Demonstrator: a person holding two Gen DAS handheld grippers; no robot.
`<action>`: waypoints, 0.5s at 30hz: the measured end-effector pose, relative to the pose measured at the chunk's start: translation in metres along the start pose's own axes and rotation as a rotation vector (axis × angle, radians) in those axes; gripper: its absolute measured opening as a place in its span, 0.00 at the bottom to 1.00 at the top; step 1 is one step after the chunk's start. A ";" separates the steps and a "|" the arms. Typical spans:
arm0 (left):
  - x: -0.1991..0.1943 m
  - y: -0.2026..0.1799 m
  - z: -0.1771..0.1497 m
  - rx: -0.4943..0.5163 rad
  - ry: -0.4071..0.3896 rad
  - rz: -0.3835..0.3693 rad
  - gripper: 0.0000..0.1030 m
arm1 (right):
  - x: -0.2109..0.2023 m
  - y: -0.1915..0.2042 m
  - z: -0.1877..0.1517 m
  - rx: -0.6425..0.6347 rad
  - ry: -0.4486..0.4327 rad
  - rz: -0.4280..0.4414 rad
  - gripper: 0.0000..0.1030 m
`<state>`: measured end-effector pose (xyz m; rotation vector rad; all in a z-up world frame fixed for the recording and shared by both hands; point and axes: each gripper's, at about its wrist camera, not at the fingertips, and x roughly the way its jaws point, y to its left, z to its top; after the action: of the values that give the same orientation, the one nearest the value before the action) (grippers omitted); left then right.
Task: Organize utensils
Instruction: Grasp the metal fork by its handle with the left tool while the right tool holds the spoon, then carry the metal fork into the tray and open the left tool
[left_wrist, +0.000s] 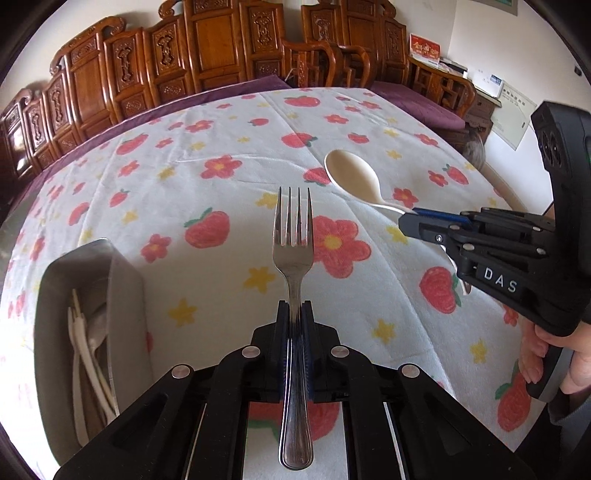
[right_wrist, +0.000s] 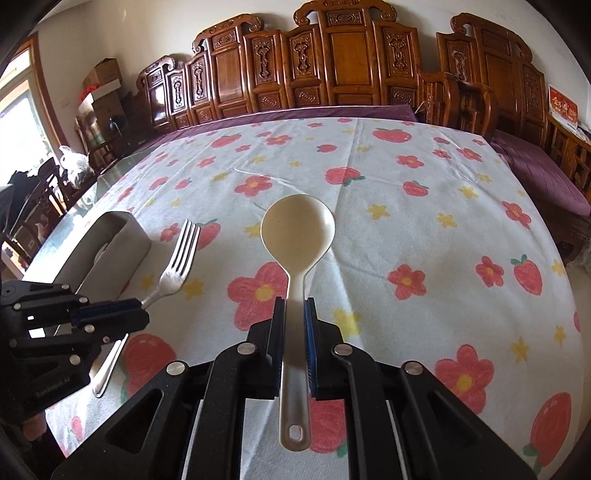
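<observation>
Two-handed utensil sorting, both tools loaded. The left gripper (left_wrist: 294, 314) has its jaws pinching the metal fork (left_wrist: 293, 258) at mid-handle, tines pointing away and the whole fork held above the bench (left_wrist: 221, 155), which is covered by a cloth printed with strawberries and flowers. The right gripper (right_wrist: 294, 310) has its jaws pinching the cream plastic spoon (right_wrist: 297, 236) by its neck, bowl forward and face up, with the hanging-hole end projecting back behind the jaws. In the left wrist view the right gripper (left_wrist: 410, 218) appears at the right edge with the spoon (left_wrist: 354, 179) beyond it; the two utensils are held near each other but apart.

The grey utensil holder (left_wrist: 122, 280) stands on the bench on the left, just beside the fork. It already holds several pale utensils (left_wrist: 86, 354), probably plastic spoons or chopsticks, though its wall hides most of them.

Risks, as a judgement: each utensil is gripped on a narrow, smooth handle, so tilting it for insertion could let it pivot or slip between the pads. The holder looks light and tall, and a tine or the spoon bowl catching its rim could tip it over. The contents may jam an incoming handle. With both grippers heading to the same opening, they could collide.
</observation>
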<state>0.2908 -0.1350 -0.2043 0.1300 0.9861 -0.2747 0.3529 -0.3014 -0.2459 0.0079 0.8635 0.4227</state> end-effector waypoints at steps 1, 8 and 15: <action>-0.003 0.002 -0.001 -0.002 -0.004 0.003 0.06 | -0.001 0.003 0.000 -0.004 -0.001 0.004 0.11; -0.024 0.020 -0.005 -0.026 -0.029 0.023 0.06 | -0.007 0.023 -0.002 -0.034 -0.007 0.027 0.11; -0.042 0.036 -0.008 -0.051 -0.061 0.027 0.06 | -0.018 0.048 -0.002 -0.075 -0.018 0.048 0.11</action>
<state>0.2725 -0.0911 -0.1740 0.0881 0.9291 -0.2277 0.3240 -0.2644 -0.2257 -0.0368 0.8305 0.4994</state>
